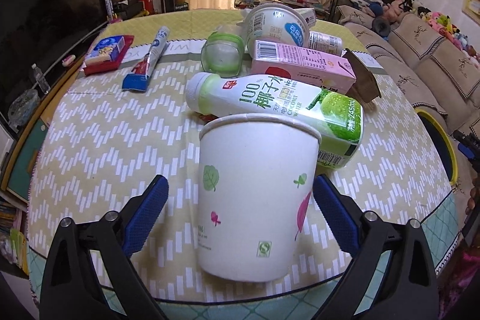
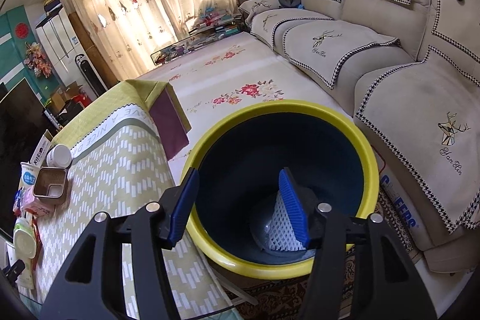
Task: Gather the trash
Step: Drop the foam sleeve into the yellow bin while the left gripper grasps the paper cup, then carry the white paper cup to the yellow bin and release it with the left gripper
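A white paper cup (image 1: 255, 200) with leaf prints stands on the table's near edge, between the fingers of my left gripper (image 1: 237, 185). The jaws are wide; the left pad is clear of the cup and the right pad sits close to its side. Behind the cup lie a coconut water bottle (image 1: 270, 107), a pink carton (image 1: 300, 65), a green-lidded jar (image 1: 222, 53) and a white tub (image 1: 276, 23). My right gripper (image 2: 240, 173) is open over a yellow-rimmed dark bin (image 2: 270, 107). A white foam net (image 2: 282, 227) lies inside the bin beside the right finger.
A toothpaste tube (image 1: 147, 62) and a red packet (image 1: 105, 53) lie at the table's far left. The table (image 2: 120, 170) has a yellow patterned cloth. The bin stands on the floor between the table and a beige sofa (image 2: 390, 80). A television is at the left.
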### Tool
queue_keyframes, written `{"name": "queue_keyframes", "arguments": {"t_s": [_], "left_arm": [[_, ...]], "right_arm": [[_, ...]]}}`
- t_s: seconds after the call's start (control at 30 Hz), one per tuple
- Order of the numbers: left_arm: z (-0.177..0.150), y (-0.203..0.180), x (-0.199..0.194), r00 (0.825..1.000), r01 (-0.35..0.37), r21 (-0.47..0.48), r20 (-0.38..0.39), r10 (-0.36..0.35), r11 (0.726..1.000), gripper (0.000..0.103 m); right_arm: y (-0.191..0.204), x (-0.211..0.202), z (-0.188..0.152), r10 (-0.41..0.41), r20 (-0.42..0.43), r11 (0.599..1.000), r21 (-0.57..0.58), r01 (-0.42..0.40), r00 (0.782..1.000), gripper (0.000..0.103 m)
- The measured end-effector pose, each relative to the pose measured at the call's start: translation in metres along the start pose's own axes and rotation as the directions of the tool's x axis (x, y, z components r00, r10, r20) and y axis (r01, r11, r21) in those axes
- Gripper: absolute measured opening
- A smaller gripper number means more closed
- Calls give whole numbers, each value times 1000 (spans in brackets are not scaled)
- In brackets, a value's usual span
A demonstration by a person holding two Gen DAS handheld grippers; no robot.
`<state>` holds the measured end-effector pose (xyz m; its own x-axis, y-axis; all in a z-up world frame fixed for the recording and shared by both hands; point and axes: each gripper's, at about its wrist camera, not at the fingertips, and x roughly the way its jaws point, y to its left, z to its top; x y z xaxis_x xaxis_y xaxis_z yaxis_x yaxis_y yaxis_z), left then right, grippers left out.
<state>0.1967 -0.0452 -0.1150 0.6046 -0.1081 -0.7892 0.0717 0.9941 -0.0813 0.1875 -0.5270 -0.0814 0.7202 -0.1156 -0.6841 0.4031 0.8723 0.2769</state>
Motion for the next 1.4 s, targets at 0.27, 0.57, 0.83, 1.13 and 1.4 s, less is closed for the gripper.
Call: {"name": "queue_keyframes", "arguments": {"t_s": [0.27,0.57,0.83,1.13,1.4], "left_arm": [[1,8,6,999,27,-12,-31,-27,1000,64],[-7,2,-37,999,23,15,21,-24,1000,63],[3,-58,-61,988,132,140,58,-142,981,63],[33,-187,-41,945,305,341,6,-326,889,64],[46,-314,-11,906,403,470,-87,-413,785,64]], "right_arm": [[1,1,-4,12,-14,1000,2,-12,1000,54],[-5,-12,-2,35,8,999,14,-35,999,54],[-20,-39,0,38,70,999,31,-40,997,57],[-60,-70,-1,-41,138,996,84,29,990,59],[-106,-79,0,-88,150,986,155,65,985,60]]}}
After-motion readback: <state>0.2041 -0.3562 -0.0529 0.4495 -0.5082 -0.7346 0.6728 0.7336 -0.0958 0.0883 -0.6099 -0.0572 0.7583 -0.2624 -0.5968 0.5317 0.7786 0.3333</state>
